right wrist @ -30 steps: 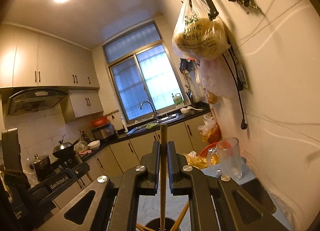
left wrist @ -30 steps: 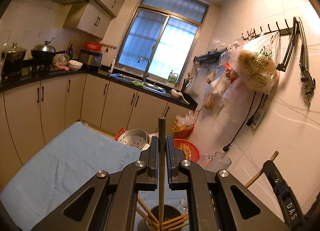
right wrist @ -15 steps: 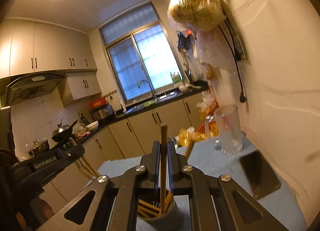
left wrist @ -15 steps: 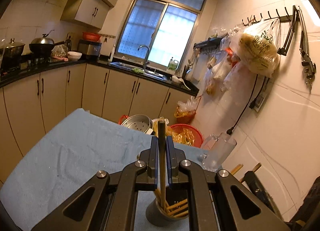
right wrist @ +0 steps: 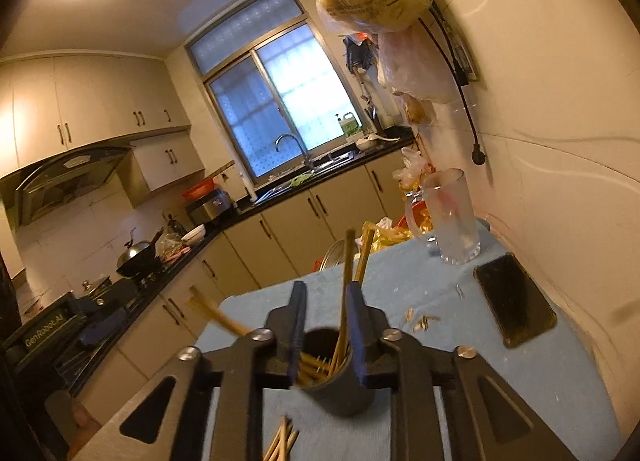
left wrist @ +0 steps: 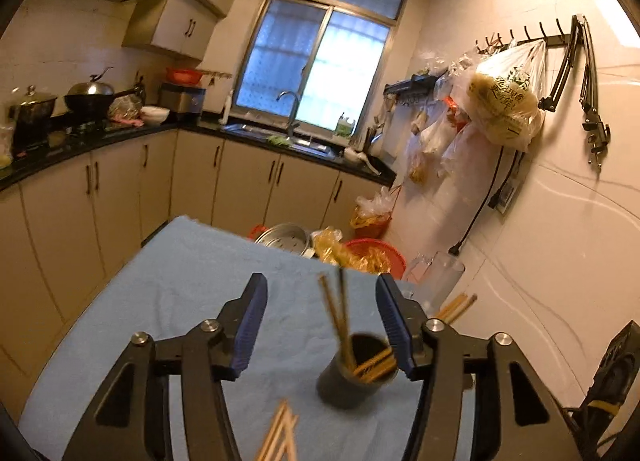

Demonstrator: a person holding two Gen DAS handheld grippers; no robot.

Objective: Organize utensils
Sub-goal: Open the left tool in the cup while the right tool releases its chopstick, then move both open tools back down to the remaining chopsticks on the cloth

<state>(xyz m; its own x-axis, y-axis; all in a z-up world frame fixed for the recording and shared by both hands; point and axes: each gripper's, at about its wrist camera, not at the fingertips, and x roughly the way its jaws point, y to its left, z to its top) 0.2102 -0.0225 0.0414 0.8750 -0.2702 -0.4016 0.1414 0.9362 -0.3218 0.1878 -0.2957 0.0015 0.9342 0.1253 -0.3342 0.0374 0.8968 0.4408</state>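
A dark cup [left wrist: 348, 381] holding several wooden chopsticks [left wrist: 338, 313] stands on the blue cloth. My left gripper [left wrist: 322, 323] is opening and stands wide. The cup and its upright sticks sit between and ahead of the blue pads [left wrist: 250, 325], untouched. In the right wrist view the cup [right wrist: 336, 393] is just under my right gripper [right wrist: 326, 325], whose jaws are opening with a small gap. One chopstick [right wrist: 347, 277] stands in that gap down into the cup, close to the right pad and not clamped. Loose chopsticks [left wrist: 280, 433] lie on the cloth nearer me.
A glass mug [right wrist: 448, 217] and a dark phone [right wrist: 514, 299] sit on the blue cloth [right wrist: 520, 373] by the tiled wall. Small wood bits [right wrist: 420, 321] lie near the phone. A steamer pot [left wrist: 284, 237] and a red basin [left wrist: 376, 257] are beyond the table's far edge.
Both grippers were shut on a chopstick above the cup. Both jaws have now parted, the left wide and the right slightly. The sticks stand in the cup, and the left has drawn back.
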